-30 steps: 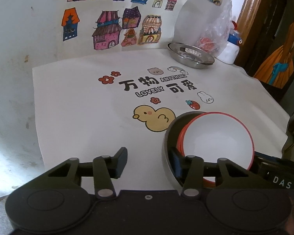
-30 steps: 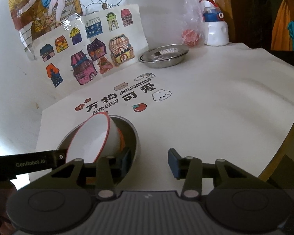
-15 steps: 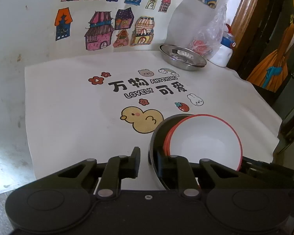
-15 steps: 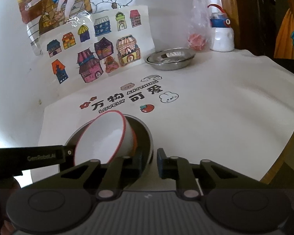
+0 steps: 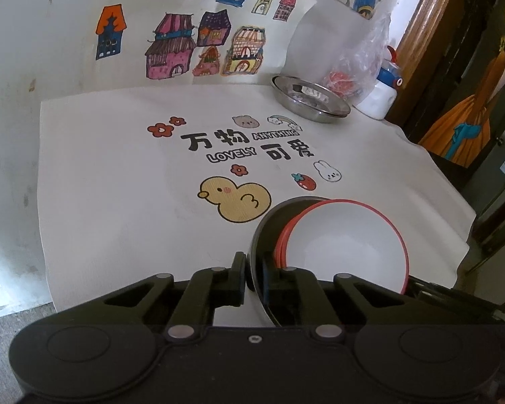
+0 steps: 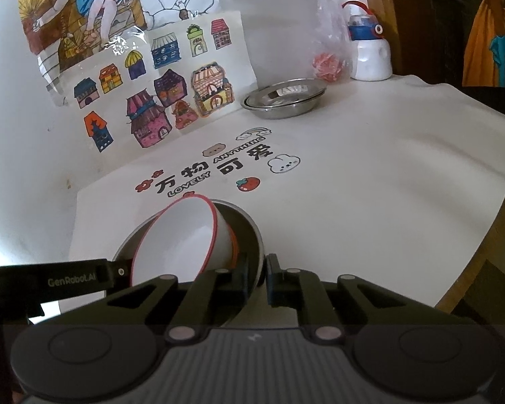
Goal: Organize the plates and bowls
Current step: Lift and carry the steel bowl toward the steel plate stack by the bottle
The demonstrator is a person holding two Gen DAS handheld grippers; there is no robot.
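A red-rimmed white bowl (image 5: 346, 239) tilts inside a steel bowl (image 6: 249, 232); stacked steel plates (image 5: 309, 99) sit far back.

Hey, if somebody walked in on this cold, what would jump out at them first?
Probably the red-rimmed white bowl, tilted inside a metal bowl at the near edge, with the left gripper and right gripper each pinched on that metal rim. Next, the yellow duck printed mid-cloth, and the stacked steel plates near the wall.
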